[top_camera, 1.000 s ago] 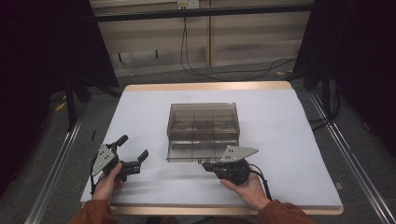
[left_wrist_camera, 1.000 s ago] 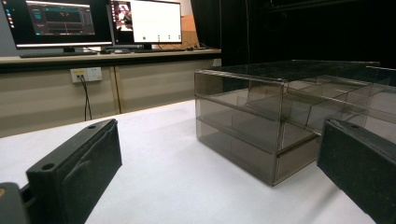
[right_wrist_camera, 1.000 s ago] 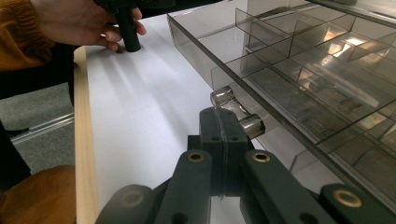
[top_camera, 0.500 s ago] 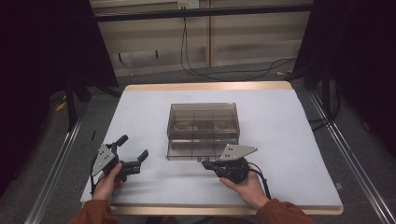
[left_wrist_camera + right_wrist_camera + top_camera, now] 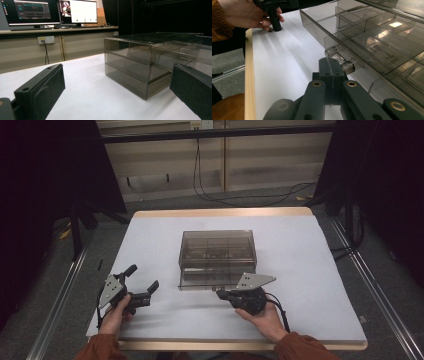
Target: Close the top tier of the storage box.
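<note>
Right gripper (image 5: pixel 329 65) closed, jaws pressed together at the clear handle (image 5: pixel 339 61) of the open bottom drawer (image 5: pixel 210 281). Left gripper (image 5: pixel 137 287) wide open, empty, organizer (image 5: pixel 217 251) ahead to its right.

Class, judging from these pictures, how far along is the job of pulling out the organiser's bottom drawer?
Done: the bottom drawer of the smoky clear plastic drawer organiser stands partly pulled out. In hand: the right gripper sits shut by the drawer's clear handle; whether it grips is unclear. The left gripper rests open, apart. Left: pulling it fully out.

White table (image 5: pixel 310 270) on grey floor (image 5: pixel 390 285) — 2 monitors (image 5: pixel 53 11) on a wooden bench (image 5: pixel 57 30) behind.
</note>
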{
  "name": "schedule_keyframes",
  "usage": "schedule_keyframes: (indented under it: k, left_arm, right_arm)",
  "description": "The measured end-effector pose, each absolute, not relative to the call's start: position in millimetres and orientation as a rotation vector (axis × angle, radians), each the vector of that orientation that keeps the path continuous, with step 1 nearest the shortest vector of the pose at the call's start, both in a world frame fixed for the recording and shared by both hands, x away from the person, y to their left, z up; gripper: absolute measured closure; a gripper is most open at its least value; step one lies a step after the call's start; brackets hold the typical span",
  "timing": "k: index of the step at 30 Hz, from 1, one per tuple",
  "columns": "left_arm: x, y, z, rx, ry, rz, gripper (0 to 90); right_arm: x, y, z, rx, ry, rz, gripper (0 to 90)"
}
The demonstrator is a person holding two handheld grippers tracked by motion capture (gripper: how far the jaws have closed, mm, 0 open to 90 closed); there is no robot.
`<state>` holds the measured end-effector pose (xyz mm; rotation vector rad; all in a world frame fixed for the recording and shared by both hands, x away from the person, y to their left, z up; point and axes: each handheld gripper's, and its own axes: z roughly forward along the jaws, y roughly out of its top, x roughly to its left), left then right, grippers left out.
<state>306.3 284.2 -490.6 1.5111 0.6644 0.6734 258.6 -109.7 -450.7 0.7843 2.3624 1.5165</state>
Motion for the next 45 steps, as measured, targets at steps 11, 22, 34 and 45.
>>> schedule_keyframes:
  k: [11,22,34,45]
  left_arm:
    - [306,284,-491,1.512,0.665,0.673,0.0]
    - [307,284,-490,1.514,0.662,0.675,0.0]
    - [307,284,-490,1.512,0.664,0.678,0.0]
    - [306,284,-491,1.510,0.664,0.673,0.0]
  right_arm:
    - [261,-111,-450,0.784,2.364,1.511,90.0]
    - [262,-110,-450,0.785,2.350,1.506,90.0]
    - [267,-110,-451,0.806,2.331,1.522,90.0]
    - [273,-109,-450,0.819,2.320,1.526,90.0]
